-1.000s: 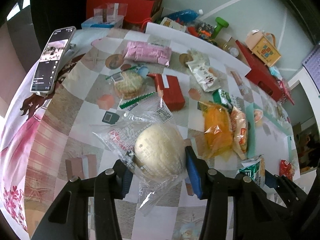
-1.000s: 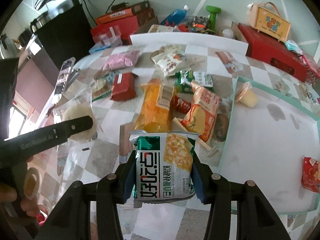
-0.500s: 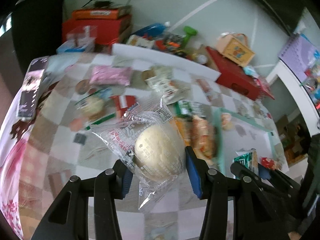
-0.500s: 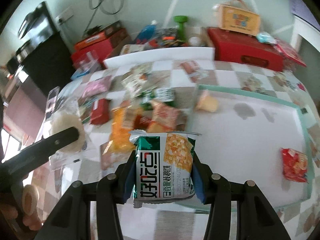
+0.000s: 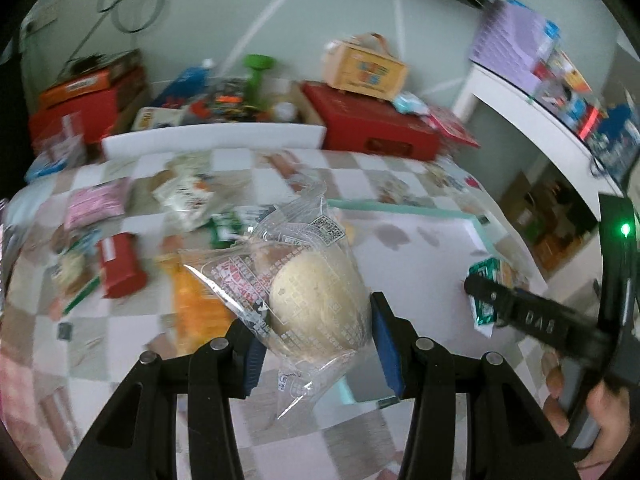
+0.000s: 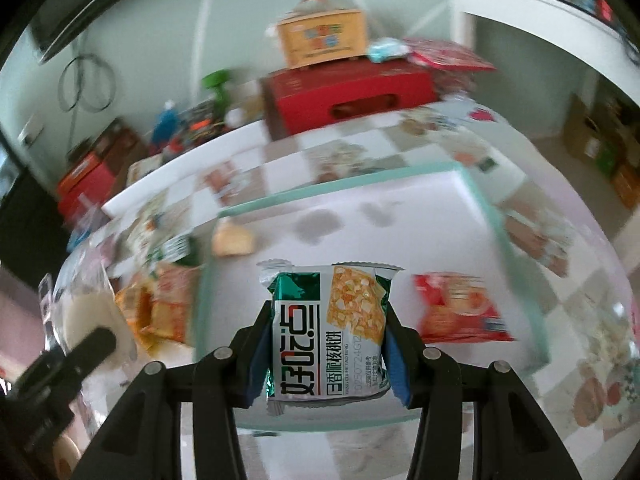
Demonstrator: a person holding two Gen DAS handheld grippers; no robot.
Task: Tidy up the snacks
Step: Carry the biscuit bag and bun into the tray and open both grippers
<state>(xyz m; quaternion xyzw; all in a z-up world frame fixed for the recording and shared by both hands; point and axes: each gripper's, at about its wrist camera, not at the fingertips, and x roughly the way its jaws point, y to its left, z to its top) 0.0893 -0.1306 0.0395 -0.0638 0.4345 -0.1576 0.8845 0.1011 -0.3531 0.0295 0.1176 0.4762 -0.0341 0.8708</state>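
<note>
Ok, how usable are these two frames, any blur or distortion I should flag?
Left wrist view: the wrapped bun in the jaws is sharp, the snacks on the checked tablecloth behind are smeared by motion blur. Right wrist view: the green walnut-cake packet reads crisply, while the yellow box and the teal-edged tray are blurred. Both show strong fisheye curving and dark corners.

Soft daylight, smeared by motion

The snacks on the table (image 5: 120, 332) streak with blur; each held packet stays sharp, and fisheye corners around it bend into black.
</note>
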